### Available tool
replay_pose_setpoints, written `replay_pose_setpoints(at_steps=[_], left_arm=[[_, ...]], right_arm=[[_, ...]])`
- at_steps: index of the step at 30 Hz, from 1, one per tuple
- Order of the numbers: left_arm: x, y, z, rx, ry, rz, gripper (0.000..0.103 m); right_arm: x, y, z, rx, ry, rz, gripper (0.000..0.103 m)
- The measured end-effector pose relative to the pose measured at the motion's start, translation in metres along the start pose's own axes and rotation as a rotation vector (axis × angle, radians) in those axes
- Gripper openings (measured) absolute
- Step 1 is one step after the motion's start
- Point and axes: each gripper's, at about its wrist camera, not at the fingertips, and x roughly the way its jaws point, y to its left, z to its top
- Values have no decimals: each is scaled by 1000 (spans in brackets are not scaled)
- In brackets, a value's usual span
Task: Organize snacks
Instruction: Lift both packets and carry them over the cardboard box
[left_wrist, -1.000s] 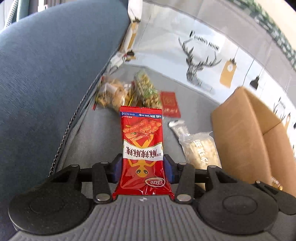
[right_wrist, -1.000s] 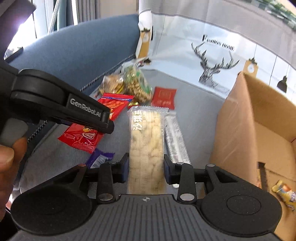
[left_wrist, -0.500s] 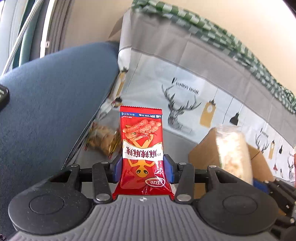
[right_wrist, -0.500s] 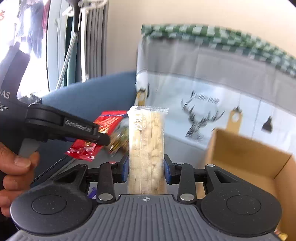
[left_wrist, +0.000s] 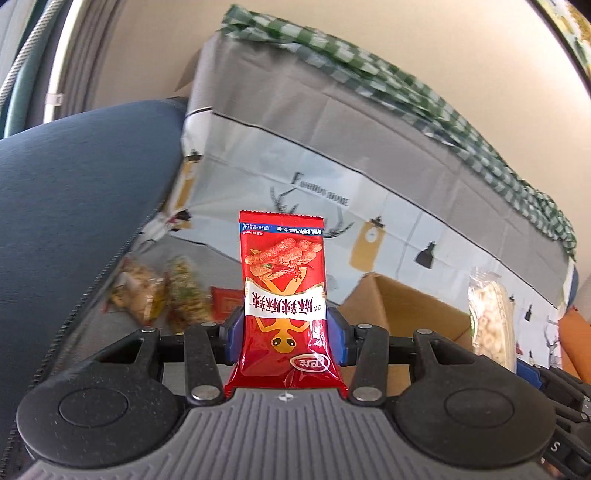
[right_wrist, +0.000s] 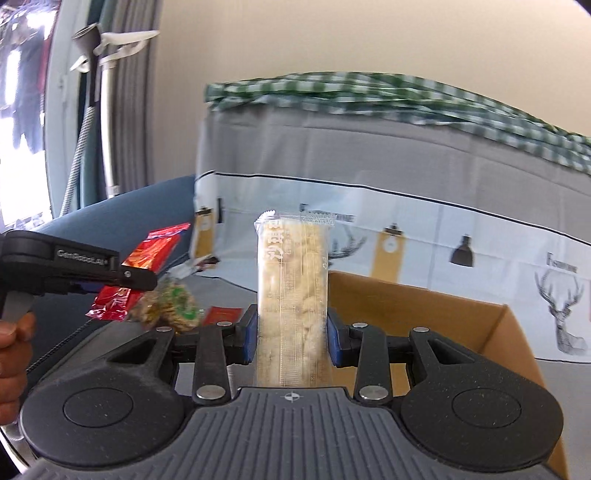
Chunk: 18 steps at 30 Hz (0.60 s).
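My left gripper (left_wrist: 284, 334) is shut on a red snack packet (left_wrist: 284, 295), which stands upright between its blue pads, lifted off the grey sofa seat. My right gripper (right_wrist: 291, 341) is shut on a long clear pack of pale puffed snack (right_wrist: 293, 291), held upright above the near wall of an open cardboard box (right_wrist: 424, 314). The same clear pack (left_wrist: 491, 317) shows at the right edge of the left wrist view, with the box (left_wrist: 402, 306) behind it. The left gripper (right_wrist: 122, 275) with the red packet (right_wrist: 147, 269) appears at the left of the right wrist view.
Clear bags of mixed snacks (left_wrist: 162, 291) and a small flat red packet (left_wrist: 225, 299) lie on the seat at the back left. A blue sofa arm (left_wrist: 74, 206) rises on the left. A deer-print cover (right_wrist: 406, 206) drapes the backrest. A hand (right_wrist: 11, 350) shows at the left edge.
Both grippers have risen and tilted upward with their packs still held. The seat and loose snacks have dropped low in view. The right gripper's pack now sits over the box.
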Motion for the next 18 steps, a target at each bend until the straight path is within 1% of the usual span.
replay_pose_setpoints(at_steps=[9, 14, 18], left_arm=[[0, -46, -12, 43, -47, -116, 50], [-3, -70, -21, 78, -78, -159, 50], [-8, -89, -28, 112, -105, -197, 50]], right_arm=[[-10, -43, -10, 40, 6, -99, 38], [-11, -64, -15, 77, 29, -158, 38], [-12, -79, -18, 128, 43, -182, 38]])
